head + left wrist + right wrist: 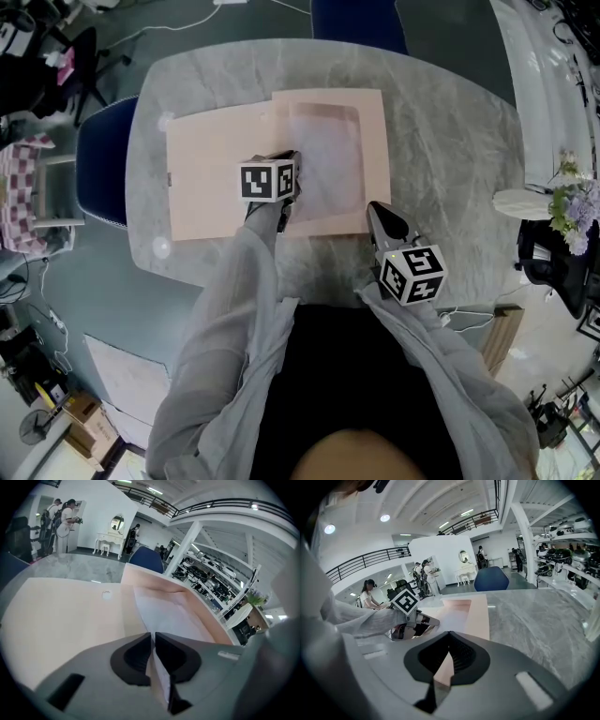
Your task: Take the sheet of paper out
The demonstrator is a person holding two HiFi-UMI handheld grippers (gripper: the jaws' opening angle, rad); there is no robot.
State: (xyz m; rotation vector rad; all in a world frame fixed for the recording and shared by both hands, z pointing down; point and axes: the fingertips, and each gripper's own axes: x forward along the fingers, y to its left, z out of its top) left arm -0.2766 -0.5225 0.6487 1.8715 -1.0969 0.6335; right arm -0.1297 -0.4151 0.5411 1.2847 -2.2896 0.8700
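The left gripper (pixel 153 639) was clamped shut on the near edge of the white sheet of paper (pixel 166 613). The sheet lay on the right-hand leaf of the open pink folder (pixel 211 178). The right gripper (pixel 449 641) was pinched shut on the folder's near edge. The folder lay flat on the grey marble table (pixel 450 141).

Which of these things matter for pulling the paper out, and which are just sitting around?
In the job: sheet of paper, pink folder, left gripper on the sheet, right gripper on the folder.
Lying about: flowers, blue chair, checked cloth.
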